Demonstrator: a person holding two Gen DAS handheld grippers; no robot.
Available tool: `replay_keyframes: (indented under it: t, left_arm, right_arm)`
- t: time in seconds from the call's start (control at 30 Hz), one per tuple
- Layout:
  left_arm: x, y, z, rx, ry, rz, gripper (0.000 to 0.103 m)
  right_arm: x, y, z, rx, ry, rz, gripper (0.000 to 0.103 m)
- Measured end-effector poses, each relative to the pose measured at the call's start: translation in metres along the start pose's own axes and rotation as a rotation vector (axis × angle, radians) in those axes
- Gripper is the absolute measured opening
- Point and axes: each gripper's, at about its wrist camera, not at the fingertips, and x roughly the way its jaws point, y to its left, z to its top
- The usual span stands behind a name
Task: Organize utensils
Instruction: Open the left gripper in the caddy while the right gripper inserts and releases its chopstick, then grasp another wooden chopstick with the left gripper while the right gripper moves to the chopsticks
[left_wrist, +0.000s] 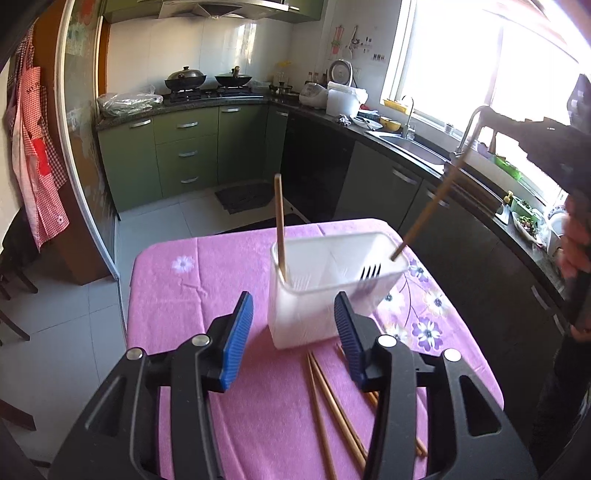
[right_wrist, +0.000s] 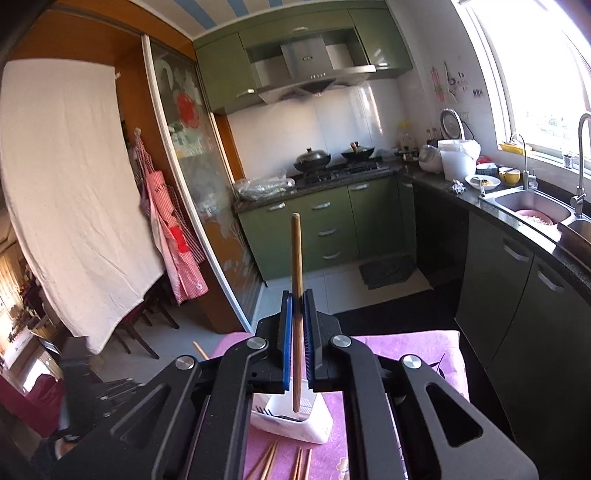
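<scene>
So the left hand-held gripper (left_wrist: 293, 325) is hanging over the bench (left_wrist: 221, 280) with its blue pads standing apart and nothing between them, pointing down toward the white utensil caddy (left_wrist: 314, 314) just past its tips. The caddy is sitting on the pink flowered cloth covering the bench, and it's got a divider splitting it into compartments. One chopstick (left_wrist: 280, 229) is standing nearly upright in the left compartment, and a dark fork (left_wrist: 370, 272) is poking its tines up in the right one.

The right hand-held gripper (right_wrist: 297, 325) is clamping a second chopstick (right_wrist: 296, 314) between its pads, jaws squeezed tight on it. That stick is hanging close to vertical in the right wrist view, with its lower end over the caddy (right_wrist: 314, 428). From the left wrist view it's showing up tilted, with its lower tip right at the caddy's far right rim; can't tell whether it's touching.

A bunch of loose chopsticks (left_wrist: 332, 402) are lying on the cloth in front of the caddy, near the left gripper's right finger. A person's hand (left_wrist: 574, 243) is showing at the right edge, a bit blurry.
</scene>
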Motion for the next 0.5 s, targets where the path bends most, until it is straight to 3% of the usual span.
replay_keyframes:
  t: [0.27,0.5]
  left_arm:
    - [-0.022,-0.005,-0.026,0.042,-0.016,0.021,0.053]
    - [-0.020,-0.015,-0.028,0.051,0.022,-0.005,0.054]
  right_arm:
    - [0.070,0.001,-0.038,-0.022,0.161,-0.023,0.007]
    - [0.062,0.008,-0.051,-0.057,0.161,-0.013,0.010]
